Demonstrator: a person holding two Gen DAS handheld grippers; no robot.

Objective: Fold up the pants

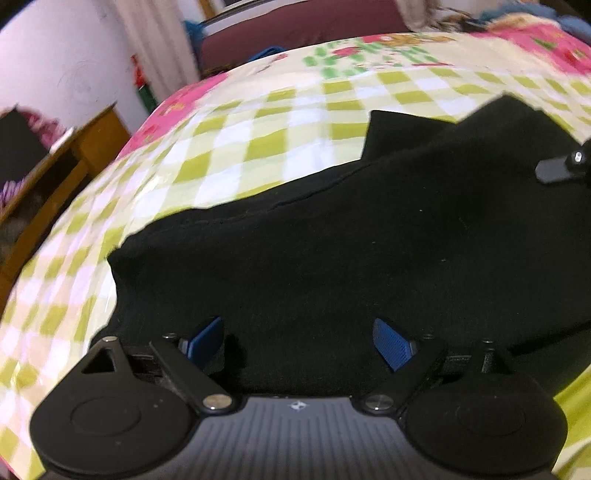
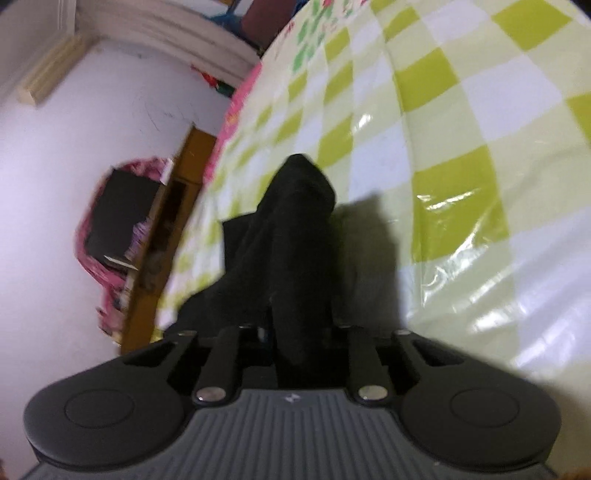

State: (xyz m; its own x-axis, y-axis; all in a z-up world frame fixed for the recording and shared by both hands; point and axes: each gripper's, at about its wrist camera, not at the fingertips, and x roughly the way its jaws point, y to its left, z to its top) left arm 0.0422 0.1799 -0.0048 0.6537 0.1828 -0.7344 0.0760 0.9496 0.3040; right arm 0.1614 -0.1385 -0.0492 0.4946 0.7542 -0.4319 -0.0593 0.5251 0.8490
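Black pants (image 1: 369, 229) lie spread over a table with a green-and-white checked cloth (image 1: 258, 122). My left gripper (image 1: 299, 332) hovers low over their near edge. It is open, its blue pads (image 1: 205, 341) wide apart and pressing on nothing. At the right edge of that view a black arm piece of the right gripper (image 1: 554, 170) rests on the pants. In the right wrist view my right gripper (image 2: 299, 332) is shut on a bunched fold of the pants (image 2: 295, 221). The fold rises ahead in a ridge, and the cloth hides the fingertips.
A wooden desk (image 1: 74, 155) stands beyond the table's left edge, against a white wall. A dark box in pink wrapping (image 2: 118, 214) sits by it. A dark red object (image 1: 295, 33) stands behind the far edge. The checked cloth (image 2: 443, 110) is glossy plastic with a pink border.
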